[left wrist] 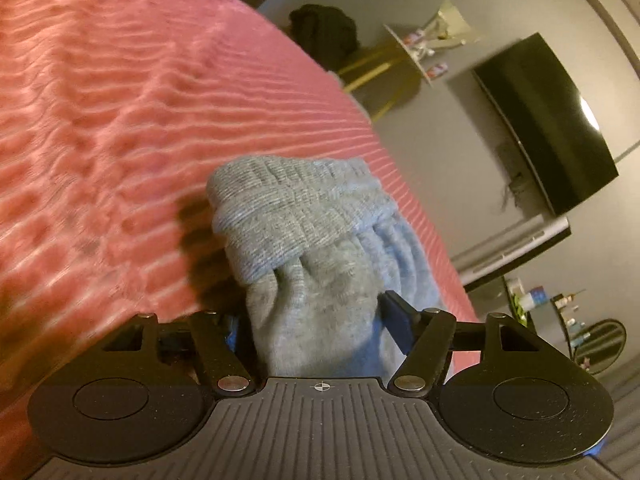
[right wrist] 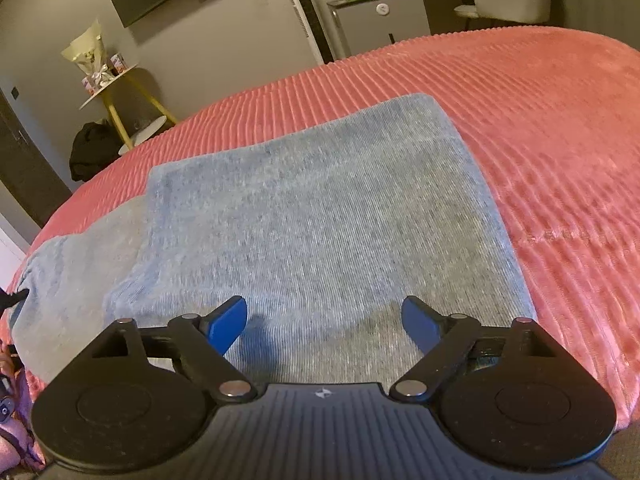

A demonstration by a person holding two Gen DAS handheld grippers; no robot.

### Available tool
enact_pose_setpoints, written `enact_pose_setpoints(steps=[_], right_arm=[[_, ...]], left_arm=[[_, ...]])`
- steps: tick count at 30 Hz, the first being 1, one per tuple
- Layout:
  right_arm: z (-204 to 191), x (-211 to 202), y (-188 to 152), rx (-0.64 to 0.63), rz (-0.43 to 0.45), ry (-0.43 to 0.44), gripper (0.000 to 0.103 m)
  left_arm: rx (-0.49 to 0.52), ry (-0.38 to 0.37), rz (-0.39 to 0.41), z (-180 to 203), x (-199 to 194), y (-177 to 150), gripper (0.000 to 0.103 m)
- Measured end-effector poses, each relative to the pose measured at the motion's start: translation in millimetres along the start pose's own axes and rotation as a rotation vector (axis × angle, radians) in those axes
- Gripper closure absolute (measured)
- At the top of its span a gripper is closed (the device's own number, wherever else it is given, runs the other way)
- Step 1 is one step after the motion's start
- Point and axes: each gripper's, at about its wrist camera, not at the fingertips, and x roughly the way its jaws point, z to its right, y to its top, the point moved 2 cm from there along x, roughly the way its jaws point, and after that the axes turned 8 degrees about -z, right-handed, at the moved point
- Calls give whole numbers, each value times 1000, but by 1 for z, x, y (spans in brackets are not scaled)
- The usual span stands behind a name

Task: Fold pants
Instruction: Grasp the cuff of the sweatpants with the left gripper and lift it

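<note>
A big pink bed cover (right wrist: pixel 540 128) fills the room, with a dark TV (left wrist: pixel 548 124) on the grey wall. The grey pants (right wrist: pixel 320 208) lie on the bed, folded into a flat block. The right gripper (right wrist: pixel 324 320) hangs over them, wide apart, with nothing between its blue pads. The left gripper (left wrist: pixel 316 320) has the cuffed leg end (left wrist: pixel 296 208) bunched between its pads, but I cannot tell if they pinch it. Lay that end flat on the block, edges lined up, then smooth it.
</note>
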Motion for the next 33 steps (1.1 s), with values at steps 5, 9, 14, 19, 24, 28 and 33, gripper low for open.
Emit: enact_pose_setpoints(steps=[5,9,14,19,24,28,33], right_arm=[[-2,-3,-4,-3,25,-5,17],[-3,0,-3,3,43,-13,17],[-7,4,-3,-22,46,-27,13],[-9,4,-2,-34,47,-32,12],[-2,-4,1,19,52,9,12],[5,-13,4,55,65,21,13],[11,-30,9,102,117,79,13]], left_arm=[[-9,-128,43,-1,0,2,74],[92,-252,99,14,-18,-1,69],[51,-100,-19,-2,11,-6,41],[86,-116,26,0,-1,-9,81],[325,-62,149,58,-34,-23,84],[529,-160,200,128,-67,-54,84],[892,-321,118,226,-95,-143,83]])
